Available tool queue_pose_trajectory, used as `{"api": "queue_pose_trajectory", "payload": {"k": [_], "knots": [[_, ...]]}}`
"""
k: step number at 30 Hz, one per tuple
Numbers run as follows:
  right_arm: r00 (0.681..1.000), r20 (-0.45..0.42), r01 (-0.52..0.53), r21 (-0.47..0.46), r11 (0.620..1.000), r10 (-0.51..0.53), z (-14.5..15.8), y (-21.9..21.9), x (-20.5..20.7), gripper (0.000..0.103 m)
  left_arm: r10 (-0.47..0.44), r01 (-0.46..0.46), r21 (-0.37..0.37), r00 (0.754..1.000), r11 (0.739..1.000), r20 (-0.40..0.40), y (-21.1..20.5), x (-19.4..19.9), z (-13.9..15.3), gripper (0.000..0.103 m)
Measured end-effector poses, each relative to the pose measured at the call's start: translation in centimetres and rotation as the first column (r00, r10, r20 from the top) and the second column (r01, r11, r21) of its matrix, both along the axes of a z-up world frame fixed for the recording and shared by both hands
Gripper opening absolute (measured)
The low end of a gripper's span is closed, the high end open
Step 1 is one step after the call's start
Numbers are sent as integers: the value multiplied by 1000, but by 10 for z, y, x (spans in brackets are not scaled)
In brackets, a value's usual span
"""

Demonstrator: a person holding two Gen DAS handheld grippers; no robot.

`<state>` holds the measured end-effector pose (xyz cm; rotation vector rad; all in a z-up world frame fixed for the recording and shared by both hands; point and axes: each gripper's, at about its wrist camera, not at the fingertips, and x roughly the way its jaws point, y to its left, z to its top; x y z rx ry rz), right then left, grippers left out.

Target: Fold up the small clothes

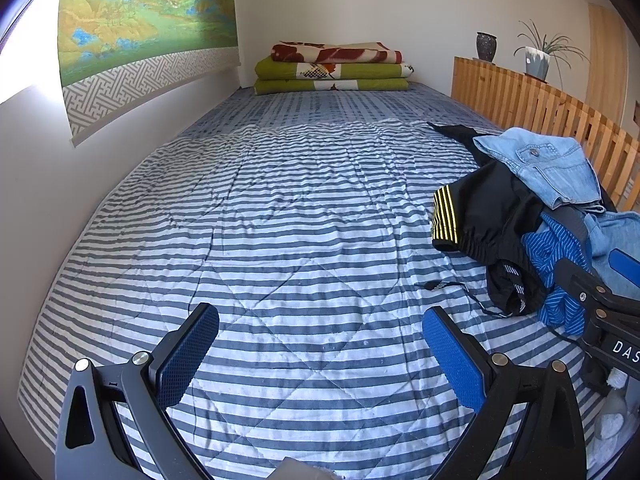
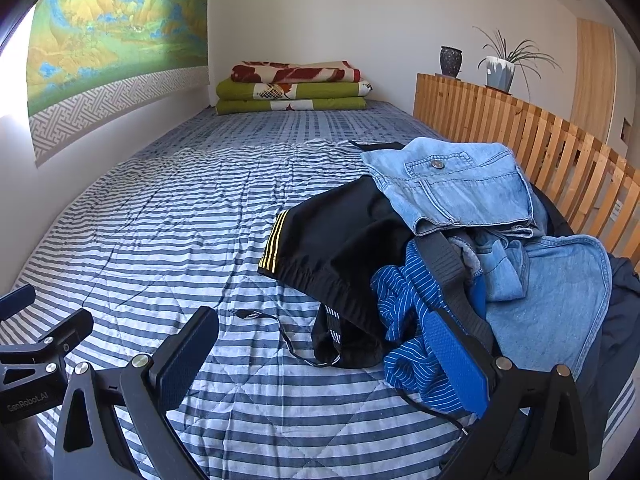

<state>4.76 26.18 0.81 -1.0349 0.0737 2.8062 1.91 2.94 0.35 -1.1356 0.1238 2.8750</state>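
A loose pile of small clothes lies on the right side of the striped quilt [image 1: 280, 208]. On top is a light denim garment [image 2: 460, 184]. Under it are black shorts with yellow stripes [image 2: 340, 248] and a blue striped garment [image 2: 408, 312]. A black drawstring [image 2: 276, 328] trails onto the quilt. My right gripper [image 2: 322, 318] is open at the pile's near edge, its right finger against the blue striped garment. My left gripper [image 1: 320, 316] is open over bare quilt, left of the pile, holding nothing. Each gripper shows at the edge of the other's view.
Folded blankets [image 1: 332, 68] are stacked at the far end of the bed. A wooden slatted rail [image 2: 520, 140] runs along the right side, with a dark vase [image 2: 451, 60] and a potted plant [image 2: 500, 68] on it. A wall hanging [image 1: 140, 20] covers the left wall.
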Motion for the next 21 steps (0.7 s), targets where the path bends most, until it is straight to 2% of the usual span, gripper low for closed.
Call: {"api": "queue_pose_trajectory", "payload": {"k": [5,15,18,21], "knots": [[1000,5,-5,-7,1000,5,-1,3,-1,102,-12,12,0,1000,1000,5,7,-2,-1,103],[997,63,41,-98,994,-35,-18,41,-6,101,-59,58,21,998,998,25,27,-2,-2,103],[996,65,66,-100,993,-60,-18,61,-6,95,-55,53,37,998,998,41,27,-5,-5,103],[992,101,94,-143,985,-80,-21,88,-9,84,-74,68,72,994,995,76,23,-8,-10,103]]}}
